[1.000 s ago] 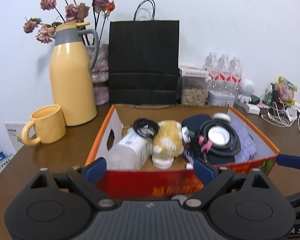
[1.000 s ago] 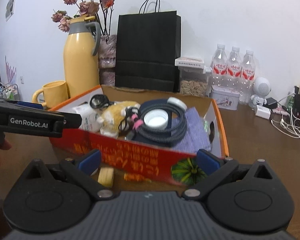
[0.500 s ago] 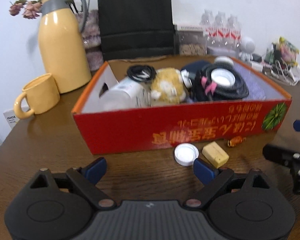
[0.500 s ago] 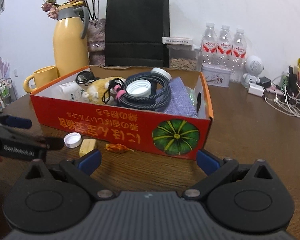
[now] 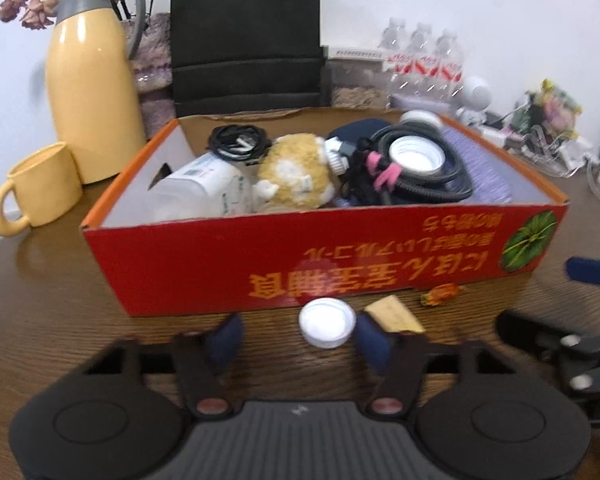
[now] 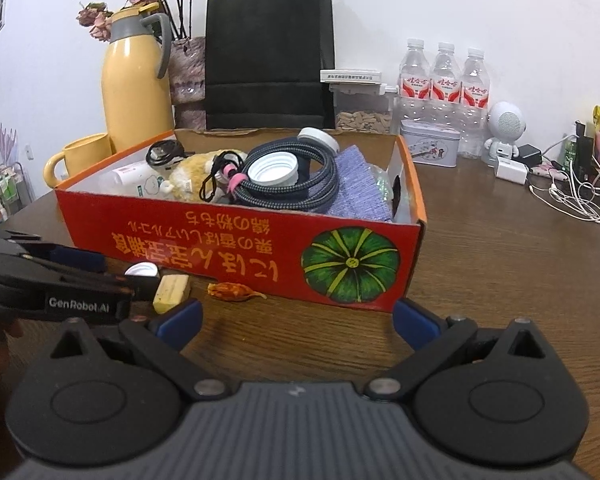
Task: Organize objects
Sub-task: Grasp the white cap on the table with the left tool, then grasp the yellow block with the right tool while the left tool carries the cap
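White bottle cap (image 5: 327,323) lies on the wooden table (image 5: 60,300) just before the red box (image 5: 308,252), beside a yellow eraser block (image 5: 394,314) and an orange wrapped candy (image 5: 440,294). We hold our left gripper (image 5: 300,338) partly open, its fingers flanking the cap without gripping it. Our right gripper (image 6: 296,318) stands wide open and holds nothing, facing the box.

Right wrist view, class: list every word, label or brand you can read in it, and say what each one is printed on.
"GenRobot.AI": white lettering on the side of the left tool.
Yellow characters, printed upside down, on the red box: not read with confidence.
Red labels on the three water bottles: too small to read.
Label on the white bottle in the box: too small.
Tin print: too small.
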A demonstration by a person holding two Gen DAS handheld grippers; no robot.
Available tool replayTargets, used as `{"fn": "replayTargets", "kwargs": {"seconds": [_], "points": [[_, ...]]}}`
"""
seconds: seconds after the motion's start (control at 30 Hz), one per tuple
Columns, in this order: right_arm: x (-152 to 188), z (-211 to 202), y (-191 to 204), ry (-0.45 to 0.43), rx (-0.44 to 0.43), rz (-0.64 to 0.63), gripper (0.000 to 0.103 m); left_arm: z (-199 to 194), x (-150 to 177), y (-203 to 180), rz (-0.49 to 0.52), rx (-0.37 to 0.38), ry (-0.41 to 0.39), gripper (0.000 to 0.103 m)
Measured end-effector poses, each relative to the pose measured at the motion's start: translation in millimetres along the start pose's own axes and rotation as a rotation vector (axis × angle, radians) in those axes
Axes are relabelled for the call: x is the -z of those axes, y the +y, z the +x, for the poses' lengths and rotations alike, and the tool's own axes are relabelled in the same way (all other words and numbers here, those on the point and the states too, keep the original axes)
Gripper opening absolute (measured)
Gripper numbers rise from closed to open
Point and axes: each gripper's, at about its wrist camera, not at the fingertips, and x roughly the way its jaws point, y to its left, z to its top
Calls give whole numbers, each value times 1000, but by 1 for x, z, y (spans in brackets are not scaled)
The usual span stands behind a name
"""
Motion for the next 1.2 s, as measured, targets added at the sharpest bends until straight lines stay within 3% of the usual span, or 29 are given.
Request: {"fn": "replayTargets", "kwargs": {"seconds": [0.03,0.07,0.5,0.93,1.03,1.2], "points": [[0,1,1,2,0,-5,103,-2,1,0,-1,6,-7,28],[1,1,2,4,1,-7,103,-3,1,1,-8,19,-8,27],[1,5,6,14,1,2,103,-15,1,12,-20,42,-40,27],[-2,13,44,32,-46,-17,103,-28,3,49,-63,19,-74,27],[-3,17,53,39,-61,-24,95,-31,3,60,-83,12,-80,27],[-6,25,66,63,-100,-26,70,-34,4,74,-111,14,-83,27]]}}
